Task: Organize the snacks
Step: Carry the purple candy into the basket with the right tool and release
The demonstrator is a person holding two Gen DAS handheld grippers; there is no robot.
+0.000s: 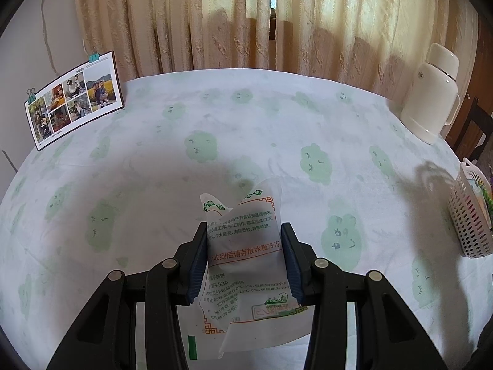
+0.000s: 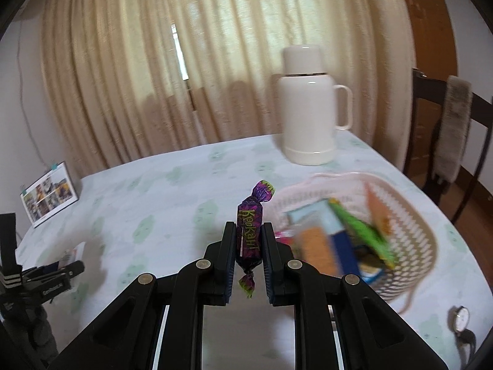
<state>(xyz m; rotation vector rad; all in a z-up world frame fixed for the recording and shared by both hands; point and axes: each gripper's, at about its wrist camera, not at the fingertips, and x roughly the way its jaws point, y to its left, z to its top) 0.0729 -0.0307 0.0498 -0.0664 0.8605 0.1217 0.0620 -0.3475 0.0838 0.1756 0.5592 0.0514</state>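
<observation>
Carrying snacks: my right gripper point(image 2: 249, 240) clenches a purple candy point(image 2: 250, 231) just left of the basket point(image 2: 413, 231), left gripper point(image 1: 245, 262) clamps a white packet point(image 1: 246, 252); next, drop both in the basket

White thermos point(image 2: 309, 108) upright on tablecloth point(image 1: 246, 117); clipped photo card point(image 1: 75, 95) near curtain point(image 1: 308, 15)

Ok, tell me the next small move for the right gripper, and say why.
Probably carry the right gripper a little to its right, over the basket, then open. It is shut on the purple candy, held upright above the tablecloth, and the basket, already holding other snacks, sits just beside it. The left gripper holds a white packet and can follow.
</observation>
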